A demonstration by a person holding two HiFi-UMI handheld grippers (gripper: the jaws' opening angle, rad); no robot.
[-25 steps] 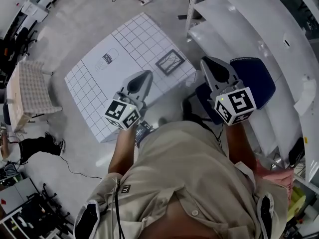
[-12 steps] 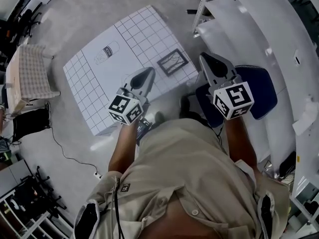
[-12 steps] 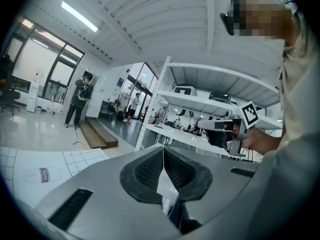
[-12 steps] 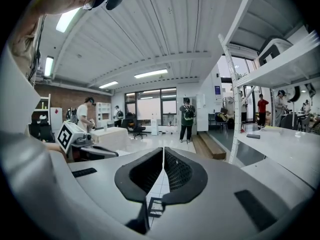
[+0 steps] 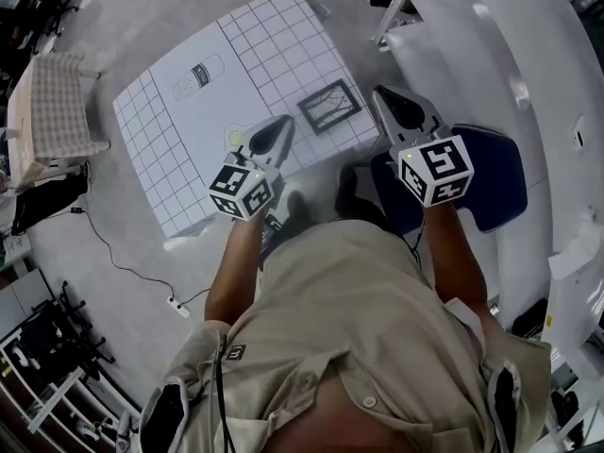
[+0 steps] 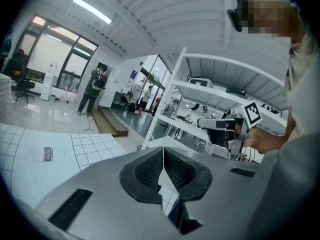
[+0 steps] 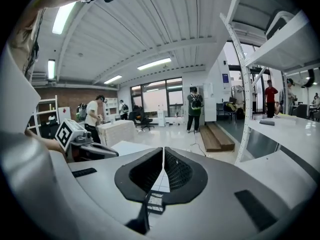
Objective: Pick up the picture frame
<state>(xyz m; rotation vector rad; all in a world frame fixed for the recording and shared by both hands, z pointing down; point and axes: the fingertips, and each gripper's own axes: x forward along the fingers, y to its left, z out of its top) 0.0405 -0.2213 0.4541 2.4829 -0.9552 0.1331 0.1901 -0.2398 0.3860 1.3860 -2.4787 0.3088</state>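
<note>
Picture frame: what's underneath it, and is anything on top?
The picture frame lies flat on the white gridded table. Nothing rests on it; the left tongs and right tongs hang short of it. The table patch beneath is covered.

Legible text: none. Bottle outline printed on gridded desk, upper left of head view: dark label, lettering too small. Marker cubes on left tongs and right tongs: black-and-white square codes, no letters. Blue wall sign, right gripper view: unreadable.

What the picture frame shows is too small to tell. The left gripper hides part of the counter's near edge.
</note>
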